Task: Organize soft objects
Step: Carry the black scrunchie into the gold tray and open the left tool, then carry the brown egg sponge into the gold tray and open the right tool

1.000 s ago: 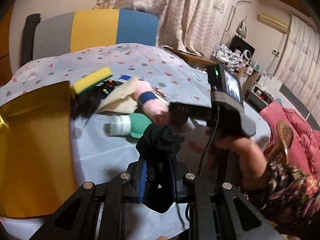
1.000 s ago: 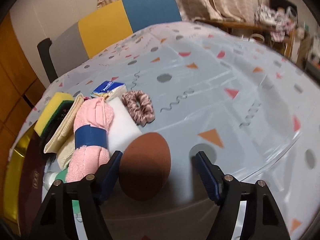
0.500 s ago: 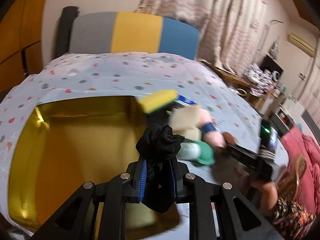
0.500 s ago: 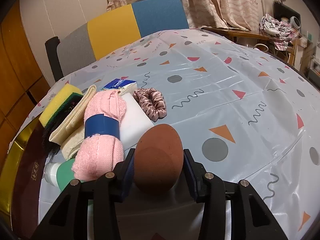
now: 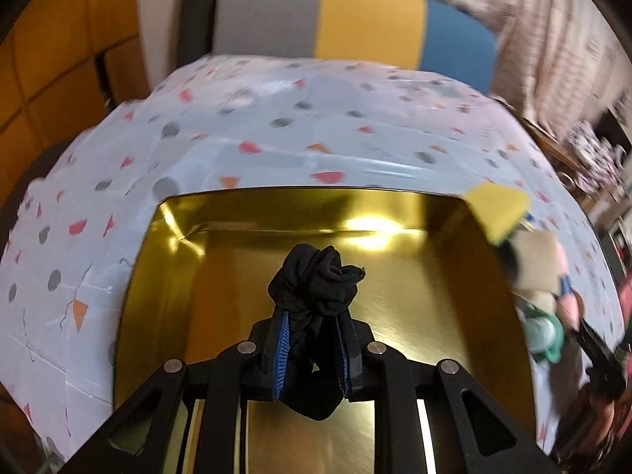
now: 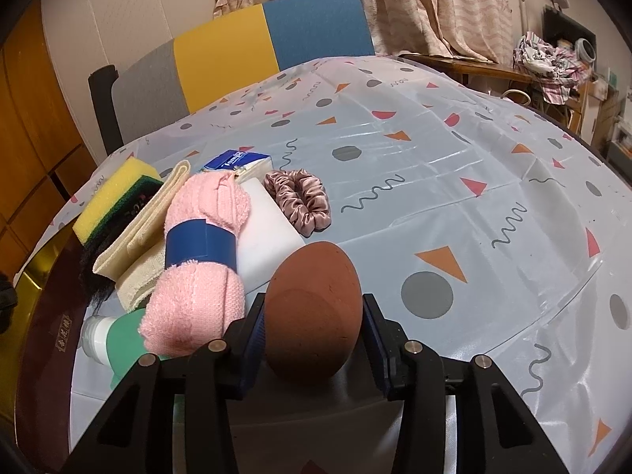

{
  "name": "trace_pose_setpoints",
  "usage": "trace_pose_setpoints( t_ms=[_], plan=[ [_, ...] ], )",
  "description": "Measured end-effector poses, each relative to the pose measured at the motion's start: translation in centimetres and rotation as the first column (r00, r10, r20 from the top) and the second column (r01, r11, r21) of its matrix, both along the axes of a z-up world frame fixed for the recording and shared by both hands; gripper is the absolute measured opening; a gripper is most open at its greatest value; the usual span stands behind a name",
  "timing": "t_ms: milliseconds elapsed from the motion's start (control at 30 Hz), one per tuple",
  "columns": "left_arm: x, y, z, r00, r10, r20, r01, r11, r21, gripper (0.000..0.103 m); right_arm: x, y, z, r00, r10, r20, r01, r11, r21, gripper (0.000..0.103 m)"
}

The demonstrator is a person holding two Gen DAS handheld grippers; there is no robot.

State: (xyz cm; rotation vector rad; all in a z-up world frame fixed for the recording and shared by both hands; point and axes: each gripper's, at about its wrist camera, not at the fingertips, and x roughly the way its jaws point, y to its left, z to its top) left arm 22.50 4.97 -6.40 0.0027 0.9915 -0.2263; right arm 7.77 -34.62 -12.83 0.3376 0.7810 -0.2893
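My left gripper [image 5: 314, 335] is shut on a bunched black sock [image 5: 316, 280] and holds it above the middle of the gold tray [image 5: 446, 288]. My right gripper [image 6: 314, 318] is shut on a brown egg-shaped sponge [image 6: 312, 316], held just above the table beside the pile. The pile holds a pink rolled towel with a blue band [image 6: 201, 252], a white foam block [image 6: 264, 229], a pink satin scrunchie [image 6: 300, 197], a yellow-green scouring sponge [image 6: 114, 197] and a cream cloth [image 6: 138, 229].
A tissue pack [image 6: 237, 160] lies behind the towel and a green bottle with a white cap [image 6: 110, 339] lies in front of it. The gold tray's edge [image 6: 35, 276] is left of the pile. A colour-block chair [image 6: 245, 51] stands behind the table.
My left gripper has swung left with the sock, from beside the pile to over the gold tray. My right gripper has closed on the brown sponge and lifted it slightly.
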Motion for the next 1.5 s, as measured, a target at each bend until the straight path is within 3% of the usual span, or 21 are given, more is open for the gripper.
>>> trace_pose_setpoints(
  t_ms=[133,267,367,400,700,800,1033,1200,1333,1500],
  plan=[
    [2.1,1.2,-0.7,0.999,0.037,-0.004,-0.036,0.998,0.041,0.023,0.0,0.1,0.0,1.000,0.000,-0.002,0.000,1.000,-0.008,0.046],
    [3.6,2.5,-1.4,0.995,0.095,-0.018,-0.093,0.991,0.094,0.051,0.0,0.3,0.0,1.000,0.000,-0.007,0.000,1.000,-0.019,0.046],
    [3.7,3.7,-1.0,0.994,0.108,0.006,-0.108,0.993,0.053,0.072,0.0,0.3,0.0,1.000,0.000,-0.007,0.000,1.000,-0.018,0.046],
    [3.6,3.8,-0.8,0.993,0.113,0.013,-0.114,0.992,0.048,0.074,0.0,0.3,0.0,1.000,0.000,-0.007,0.000,1.000,-0.018,0.046],
    [-0.7,4.5,1.4,0.982,0.165,0.094,-0.165,0.986,-0.005,0.074,0.0,0.3,0.0,1.000,-0.002,-0.008,0.002,1.000,-0.023,0.046],
    [-3.9,4.3,1.8,0.974,0.194,0.120,-0.185,0.979,-0.086,0.073,-0.3,0.2,0.3,1.000,-0.018,-0.003,0.018,1.000,-0.016,0.045],
    [-9.7,1.8,2.8,0.972,0.129,0.198,-0.096,0.981,-0.166,0.073,-1.7,0.9,1.8,0.998,-0.050,0.023,0.051,0.998,-0.035,0.043],
    [-11.6,0.7,2.6,0.975,0.100,0.198,-0.061,0.978,-0.198,0.073,-3.1,0.8,4.1,0.996,-0.072,0.057,0.074,0.997,-0.036,0.043],
    [-12.2,0.1,2.1,0.981,0.090,0.173,-0.054,0.978,-0.202,0.073,-3.4,2.9,6.8,0.995,0.015,0.104,-0.010,0.999,-0.054,0.043],
    [-13.2,0.1,1.5,0.981,0.121,0.148,-0.095,0.980,-0.174,0.073,-1.4,8.7,9.2,0.968,0.219,0.123,-0.211,0.974,-0.077,0.043]
  ],
)
